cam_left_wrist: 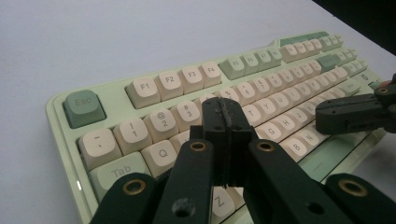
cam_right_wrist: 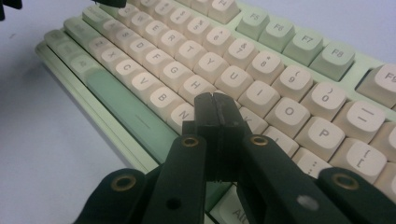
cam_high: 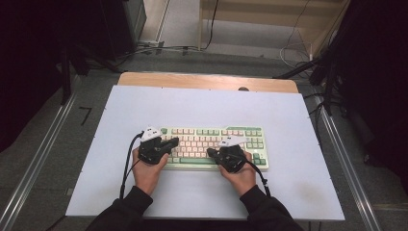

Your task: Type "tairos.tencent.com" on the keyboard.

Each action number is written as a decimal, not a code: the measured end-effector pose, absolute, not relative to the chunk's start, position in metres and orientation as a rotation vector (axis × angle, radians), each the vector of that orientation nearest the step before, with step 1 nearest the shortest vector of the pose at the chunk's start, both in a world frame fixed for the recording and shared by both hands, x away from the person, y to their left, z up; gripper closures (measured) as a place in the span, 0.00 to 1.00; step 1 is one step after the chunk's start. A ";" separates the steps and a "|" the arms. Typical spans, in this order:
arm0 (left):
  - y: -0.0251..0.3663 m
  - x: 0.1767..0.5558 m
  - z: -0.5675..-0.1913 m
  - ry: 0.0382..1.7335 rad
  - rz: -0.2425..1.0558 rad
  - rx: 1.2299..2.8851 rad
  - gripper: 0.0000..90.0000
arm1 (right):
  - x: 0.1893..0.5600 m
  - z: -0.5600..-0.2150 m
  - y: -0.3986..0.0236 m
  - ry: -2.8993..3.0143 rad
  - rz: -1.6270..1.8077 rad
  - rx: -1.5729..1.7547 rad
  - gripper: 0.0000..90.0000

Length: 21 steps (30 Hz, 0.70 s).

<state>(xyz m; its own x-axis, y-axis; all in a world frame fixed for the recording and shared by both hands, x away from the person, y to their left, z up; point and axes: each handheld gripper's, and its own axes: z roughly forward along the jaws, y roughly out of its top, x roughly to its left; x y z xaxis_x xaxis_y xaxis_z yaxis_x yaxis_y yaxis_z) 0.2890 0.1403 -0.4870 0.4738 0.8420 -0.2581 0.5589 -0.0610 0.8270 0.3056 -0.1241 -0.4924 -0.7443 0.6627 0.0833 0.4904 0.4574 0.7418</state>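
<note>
A pale green keyboard (cam_high: 240,131) with cream and green keys lies in the middle of the white table top. My left gripper (cam_high: 175,141) is shut and hovers over the keyboard's left part, tips above the keys near W and E (cam_left_wrist: 223,108). My right gripper (cam_high: 210,152) is shut too, its tips over the lower middle keys near N and M (cam_right_wrist: 215,102). Nothing is between either pair of jaws. In the left gripper view the right gripper (cam_left_wrist: 322,116) pokes in from the right over the keyboard (cam_left_wrist: 154,84). The long green space bar (cam_right_wrist: 128,112) lies left of my right jaws.
The white table top (cam_high: 144,106) has bare room all round the keyboard. A wooden strip (cam_high: 207,81) runs along its far edge. Metal rails (cam_high: 38,159) flank the table, and cables (cam_high: 159,47) trail on the floor behind it.
</note>
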 end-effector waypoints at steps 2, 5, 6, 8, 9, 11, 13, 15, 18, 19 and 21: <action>0.140 0.289 -0.487 1.198 0.361 1.740 1.00 | 0.305 -0.493 -0.124 2.485 1.170 1.003 0.97; 0.141 0.289 -0.486 1.201 0.367 1.730 1.00 | 0.304 -0.488 -0.127 2.463 1.198 1.003 0.97; 0.142 0.289 -0.486 1.201 0.373 1.731 1.00 | 0.304 -0.485 -0.128 2.454 1.212 1.005 0.97; 0.143 0.289 -0.486 1.204 0.378 1.722 1.00 | 0.305 -0.481 -0.132 2.436 1.239 1.020 0.96; 0.144 0.289 -0.485 1.205 0.372 1.717 1.00 | 0.305 -0.479 -0.134 2.431 1.253 1.030 0.96; 0.145 0.289 -0.485 1.208 0.370 1.706 1.00 | 0.306 -0.476 -0.139 2.418 1.261 1.035 0.96; 0.147 0.289 -0.484 1.210 0.374 1.699 1.00 | 0.306 -0.474 -0.144 2.402 1.270 1.049 0.95; 0.149 0.289 -0.483 1.215 0.378 1.688 1.00 | 0.306 -0.471 -0.149 2.387 1.281 1.056 0.95; 0.153 0.288 -0.483 1.220 0.389 1.665 1.00 | 0.306 -0.467 -0.159 2.370 1.293 1.069 0.92; 0.154 0.288 -0.482 1.220 0.390 1.662 1.00 | 0.306 -0.466 -0.162 2.363 1.300 1.081 0.90; 0.156 0.288 -0.481 1.220 0.400 1.649 1.00 | 0.307 -0.465 -0.168 2.344 1.310 1.089 0.87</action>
<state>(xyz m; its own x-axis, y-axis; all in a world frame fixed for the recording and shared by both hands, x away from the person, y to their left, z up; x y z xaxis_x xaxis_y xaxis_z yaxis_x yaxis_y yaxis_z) 0.2877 0.1560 -0.4807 0.4354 0.8553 -0.2808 0.5226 0.0138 0.8525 0.3068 -0.1680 -0.4647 -0.6919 0.7085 0.1393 0.4898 0.3188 0.8114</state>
